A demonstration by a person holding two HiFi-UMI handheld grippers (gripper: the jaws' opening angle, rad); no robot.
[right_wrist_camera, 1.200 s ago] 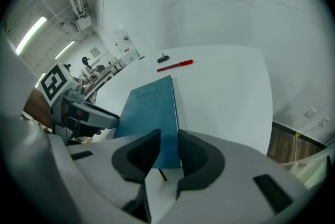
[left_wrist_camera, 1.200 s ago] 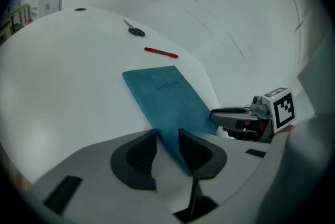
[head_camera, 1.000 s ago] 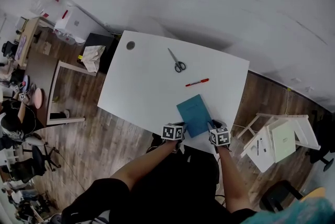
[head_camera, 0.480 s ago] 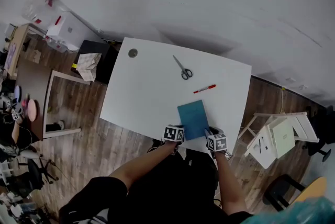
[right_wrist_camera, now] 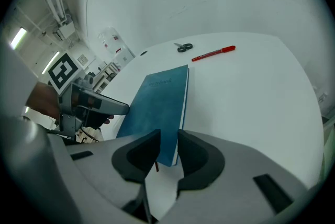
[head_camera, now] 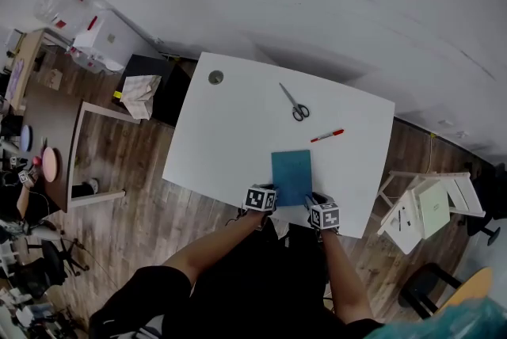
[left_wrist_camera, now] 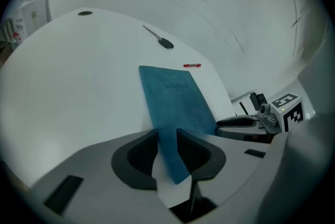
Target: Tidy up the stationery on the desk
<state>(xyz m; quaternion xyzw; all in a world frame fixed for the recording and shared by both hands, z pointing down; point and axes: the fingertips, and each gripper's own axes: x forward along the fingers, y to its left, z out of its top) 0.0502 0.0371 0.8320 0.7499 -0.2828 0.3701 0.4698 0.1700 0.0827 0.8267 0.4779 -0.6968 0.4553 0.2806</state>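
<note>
A blue notebook (head_camera: 291, 177) lies flat on the white desk (head_camera: 230, 131), square to its near edge. My left gripper (head_camera: 261, 199) is at the notebook's near left corner. Its jaws have just been opening, and the corner (left_wrist_camera: 170, 155) still lies between them. My right gripper (head_camera: 323, 215) is at the near right corner, shut on it, with the blue cover (right_wrist_camera: 168, 139) filling the gap. Farther back lie grey scissors (head_camera: 297, 105) and a red pen (head_camera: 327, 135), untouched.
A round cable hole (head_camera: 215, 77) sits at the desk's far left corner. A pale folding chair (head_camera: 428, 207) stands on the wood floor to the right. A dark cabinet (head_camera: 154, 80) and a wooden frame (head_camera: 95, 151) stand to the left.
The notebook has turned from a slant to lie square with the desk's near edge, and both grippers have shifted sideways with it.
</note>
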